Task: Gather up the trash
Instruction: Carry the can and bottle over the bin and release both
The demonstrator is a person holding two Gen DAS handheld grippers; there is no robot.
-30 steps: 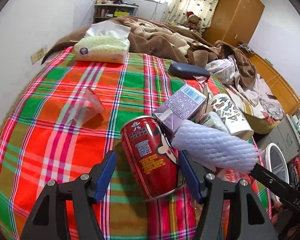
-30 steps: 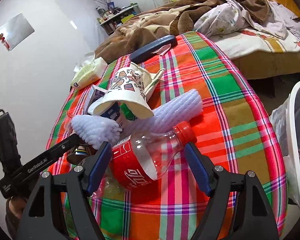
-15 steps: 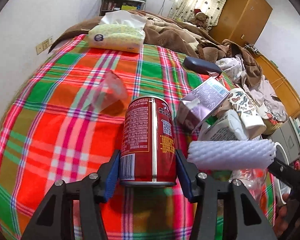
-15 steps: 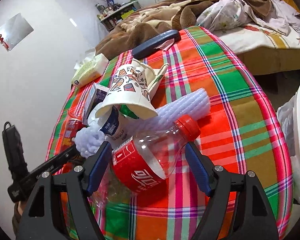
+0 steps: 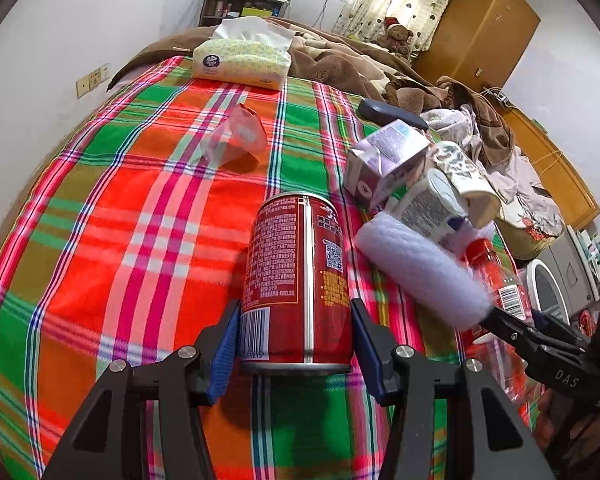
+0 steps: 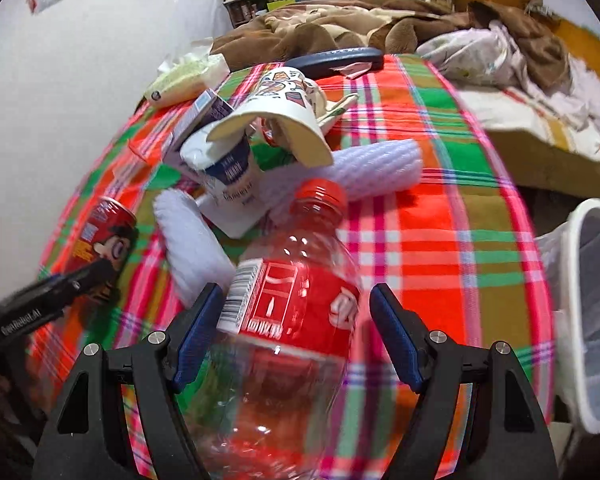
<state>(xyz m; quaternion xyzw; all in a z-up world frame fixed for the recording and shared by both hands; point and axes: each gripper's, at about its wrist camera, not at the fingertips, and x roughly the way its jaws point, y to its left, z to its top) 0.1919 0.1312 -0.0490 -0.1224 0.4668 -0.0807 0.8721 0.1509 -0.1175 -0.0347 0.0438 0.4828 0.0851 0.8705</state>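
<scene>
Bedroom, bed with a plaid cloth spread over it in red, green and orange, brown blanket bunched behind, wooden wardrobe in the far corner. A white bin stands off the cloth's right edge in the right wrist view.

Trash pile sits on the right half of the cloth: 2 white foam sleeves, one just beside the can, a patterned paper cup tipped over a small white carton, a purple-and-white box. A tissue pack lies at the far edge, and a crumpled clear wrapper lies alone mid-cloth.

Left gripper pinches the red can, both blue pads tight on its sides near the base (can upright in view, top away from camera).

Right gripper spread wide around the clear plastic bottle with red label and red cap; left pad at the label, gap showing at the right pad. Bottle lies on the cloth, cap pointing toward the pile.
</scene>
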